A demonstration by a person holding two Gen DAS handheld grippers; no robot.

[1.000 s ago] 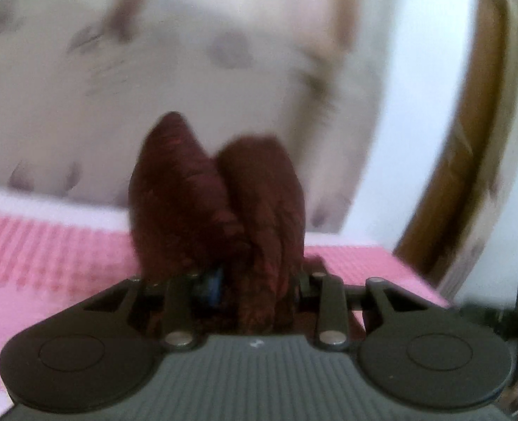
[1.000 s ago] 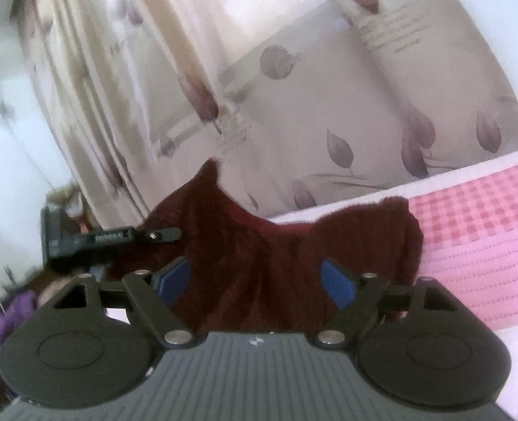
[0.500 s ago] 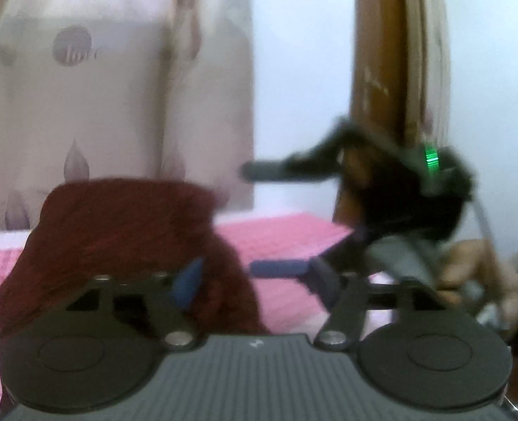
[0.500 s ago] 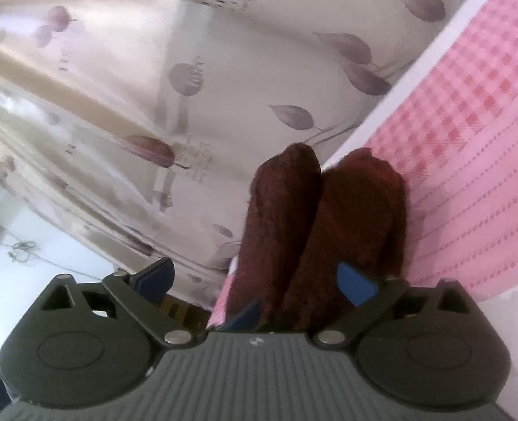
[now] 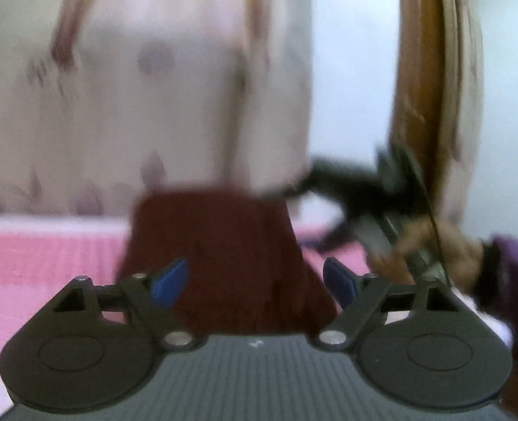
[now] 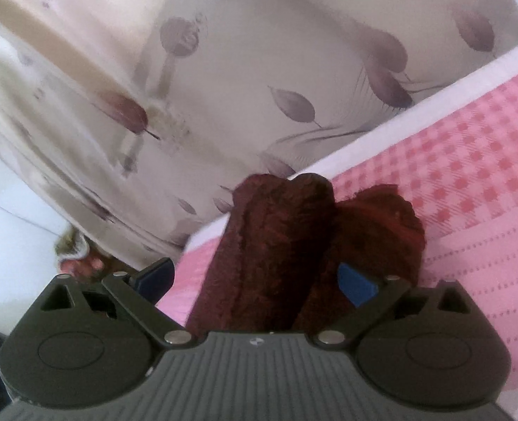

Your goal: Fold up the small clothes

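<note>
A dark maroon small garment (image 5: 220, 245) lies folded on the pink checked bedspread (image 5: 41, 263). In the left wrist view it sits just ahead of my left gripper (image 5: 255, 280), whose blue pads (image 5: 169, 282) stand wide apart; the gripper is open and holds nothing. In the right wrist view the garment (image 6: 276, 245) shows as thick folded layers rising between the spread jaws of my right gripper (image 6: 259, 280), which is open; its blue pads (image 6: 357, 282) do not press the cloth. The right gripper also shows in the left view (image 5: 374, 193), blurred.
A cream curtain with purple leaf print (image 6: 259, 70) hangs behind the bed. A white strip (image 6: 434, 94) runs along the bed's far edge. A brown wooden post (image 5: 420, 87) and pale wall stand at the right of the left view. My hand (image 5: 434, 245) holds the right gripper.
My left gripper has let go of the garment, opened and drawn back. My right gripper has opened wider and tilted; the garment now rests folded on the bedspread.
</note>
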